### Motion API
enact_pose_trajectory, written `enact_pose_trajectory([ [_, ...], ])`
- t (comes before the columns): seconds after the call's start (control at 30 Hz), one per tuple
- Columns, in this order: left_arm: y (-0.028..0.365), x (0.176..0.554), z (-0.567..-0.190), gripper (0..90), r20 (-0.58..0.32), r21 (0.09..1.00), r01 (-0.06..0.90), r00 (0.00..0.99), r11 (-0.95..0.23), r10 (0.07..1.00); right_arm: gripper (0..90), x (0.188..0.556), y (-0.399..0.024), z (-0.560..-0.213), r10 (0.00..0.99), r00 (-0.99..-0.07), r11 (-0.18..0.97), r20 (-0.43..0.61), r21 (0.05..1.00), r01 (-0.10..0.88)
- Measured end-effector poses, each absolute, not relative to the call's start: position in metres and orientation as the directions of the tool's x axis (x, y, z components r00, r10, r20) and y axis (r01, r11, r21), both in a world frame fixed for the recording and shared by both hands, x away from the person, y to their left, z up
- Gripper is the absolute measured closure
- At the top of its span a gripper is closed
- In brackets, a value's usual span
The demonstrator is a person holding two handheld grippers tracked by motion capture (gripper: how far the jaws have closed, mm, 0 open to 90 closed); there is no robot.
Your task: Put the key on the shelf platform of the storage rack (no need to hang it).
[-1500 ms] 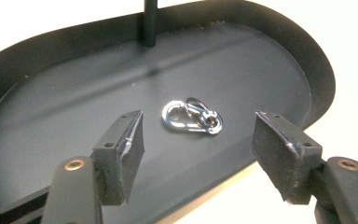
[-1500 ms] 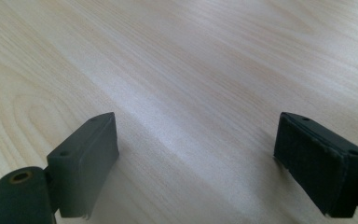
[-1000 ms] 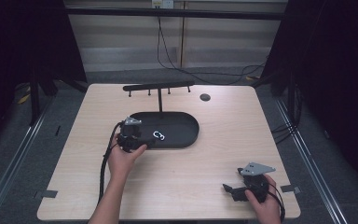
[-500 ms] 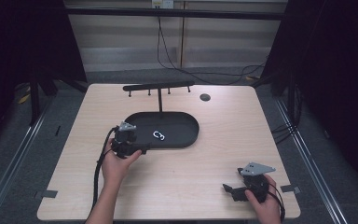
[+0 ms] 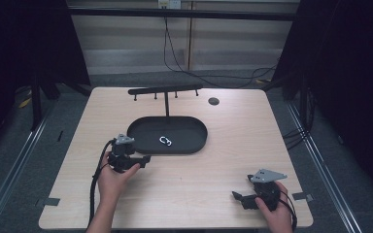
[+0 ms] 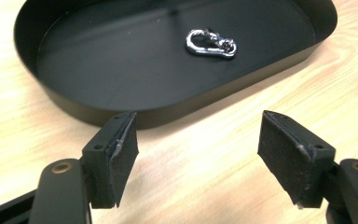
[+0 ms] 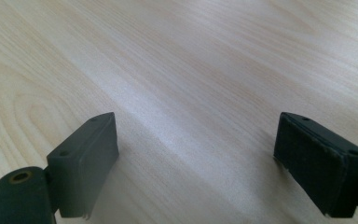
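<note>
A small silver carabiner clip [image 5: 165,141] [image 6: 211,43] lies inside a black oval tray [image 5: 135,128] [image 6: 191,103] at the middle of the wooden table. My left gripper [image 5: 144,160] [image 6: 198,154] hovers low over the bare wood just outside the tray's near left rim. It points at the tray, its jaws stand wide open, and nothing is between them. My right gripper [image 5: 237,196] [image 7: 196,163] rests near the table's front right corner. Its jaws are open over plain wood.
A black bar with several short pegs [image 5: 165,90] stands on a post behind the tray. A small dark round disc [image 5: 213,101] lies at the back right. Cables [image 5: 97,179] trail from the left gripper toward the front edge.
My left gripper has drawn back from the tray's left end toward the front left of the table, with its jaws still open. The right gripper has stayed put.
</note>
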State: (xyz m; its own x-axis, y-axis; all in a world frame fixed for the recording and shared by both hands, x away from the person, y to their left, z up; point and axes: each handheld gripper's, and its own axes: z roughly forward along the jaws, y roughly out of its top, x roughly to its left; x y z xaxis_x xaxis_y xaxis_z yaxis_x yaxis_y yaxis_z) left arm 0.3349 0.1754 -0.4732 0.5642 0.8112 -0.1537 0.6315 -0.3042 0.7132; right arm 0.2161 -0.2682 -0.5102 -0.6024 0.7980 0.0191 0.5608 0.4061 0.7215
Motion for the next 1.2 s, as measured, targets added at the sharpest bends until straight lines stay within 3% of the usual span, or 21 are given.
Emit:
enact_pose_trajectory([
  [1.2, 0.22, 0.3, -0.499, 28.4, -0.116, 0.688, 0.655, 0.526, -0.314, 0.843, 12.9, 0.216, -0.268, -0.51, 0.798, -0.603, 0.407, 0.018, 0.722, 0.56],
])
